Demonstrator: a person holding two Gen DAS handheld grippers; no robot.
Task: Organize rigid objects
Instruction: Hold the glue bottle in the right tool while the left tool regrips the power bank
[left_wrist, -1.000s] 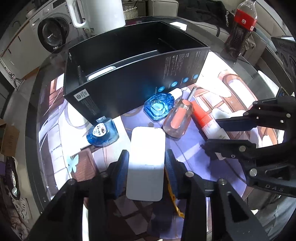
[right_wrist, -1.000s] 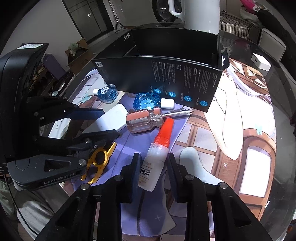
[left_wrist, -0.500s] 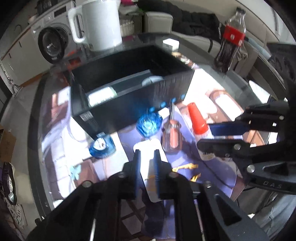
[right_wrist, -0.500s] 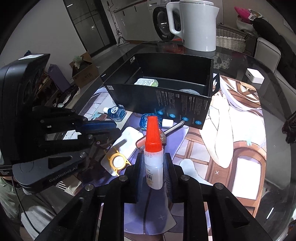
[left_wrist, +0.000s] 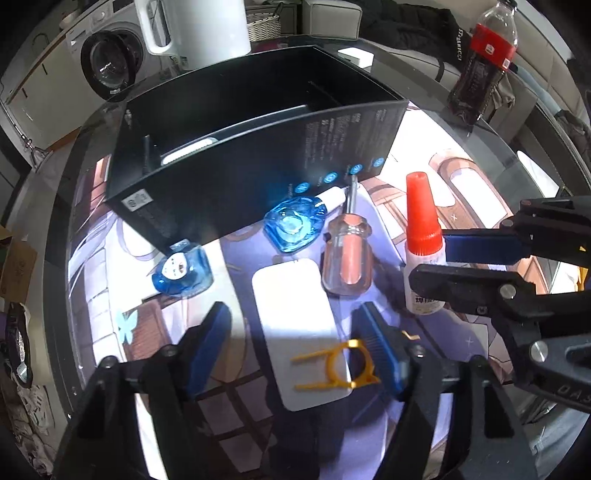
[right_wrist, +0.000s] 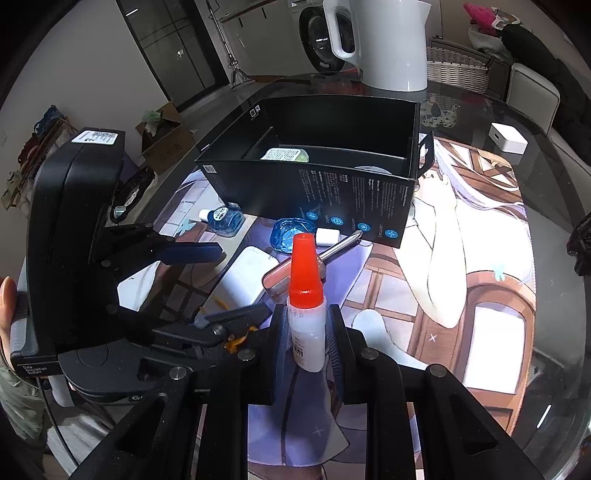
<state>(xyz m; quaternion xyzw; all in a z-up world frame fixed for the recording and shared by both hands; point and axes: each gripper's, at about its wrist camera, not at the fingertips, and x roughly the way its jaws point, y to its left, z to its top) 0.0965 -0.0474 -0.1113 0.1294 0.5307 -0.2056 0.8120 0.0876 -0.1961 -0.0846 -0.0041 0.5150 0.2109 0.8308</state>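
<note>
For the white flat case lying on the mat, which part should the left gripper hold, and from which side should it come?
Grip the white flat case across its two long edges, coming down from above with the open left gripper already straddling it. It lies flat with its length along the fingers, so the narrow width fits between them. The yellow clip lies on its near end; probably grip further forward.

2 bottles (left_wrist: 181, 271) before box (left_wrist: 236, 162), screwdriver (left_wrist: 347, 254) right of case (left_wrist: 299, 332)
</note>
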